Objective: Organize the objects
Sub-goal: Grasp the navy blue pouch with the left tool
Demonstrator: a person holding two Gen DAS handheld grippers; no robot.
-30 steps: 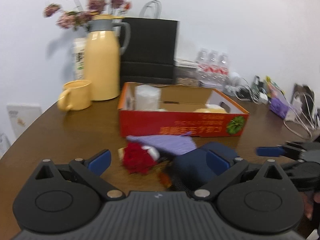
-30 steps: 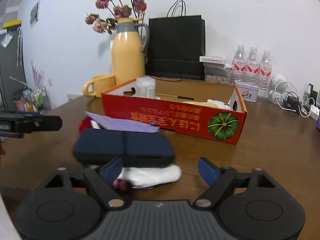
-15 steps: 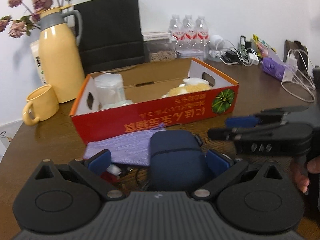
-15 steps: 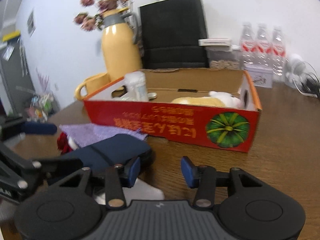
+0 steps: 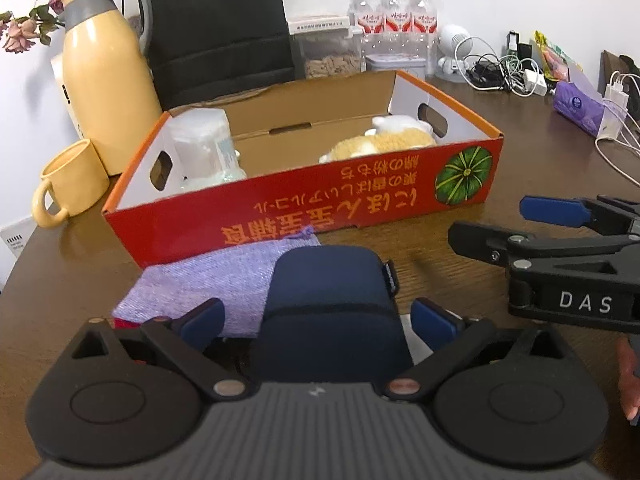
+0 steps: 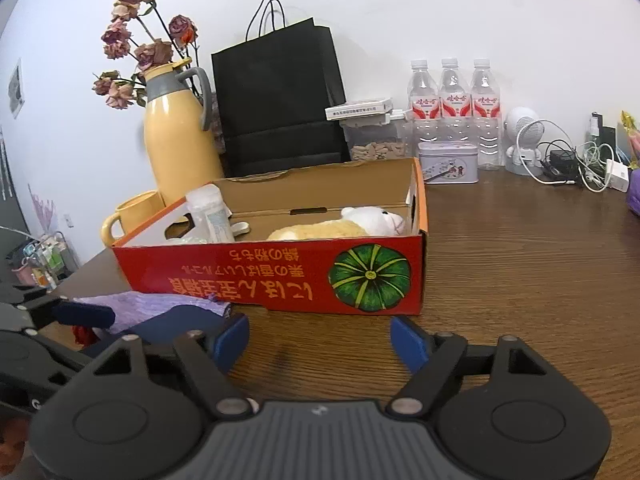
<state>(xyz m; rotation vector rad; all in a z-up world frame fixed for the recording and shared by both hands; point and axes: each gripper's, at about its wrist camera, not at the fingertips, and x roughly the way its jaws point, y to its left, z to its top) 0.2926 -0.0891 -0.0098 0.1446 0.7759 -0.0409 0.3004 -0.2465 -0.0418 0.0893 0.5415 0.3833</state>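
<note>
A navy zip case lies on the brown table in front of the red cardboard box. It rests partly on a purple knitted pouch and a red item. My left gripper straddles the case, open, with small gaps between pads and case. My right gripper is opening, with only bare table between its jaws. It reaches in from the right in the left wrist view. In the right wrist view the case sits to its left. The box holds a plush toy and a clear container.
Behind the box stand a yellow thermos, a yellow mug, a black paper bag, water bottles and a tin. Chargers and cables and a purple tissue pack lie at the right.
My left gripper swung right and came down over the navy case, which now lies between its fingers. My right gripper drew away to the right of the case, narrowed its jaws, then widened them.
</note>
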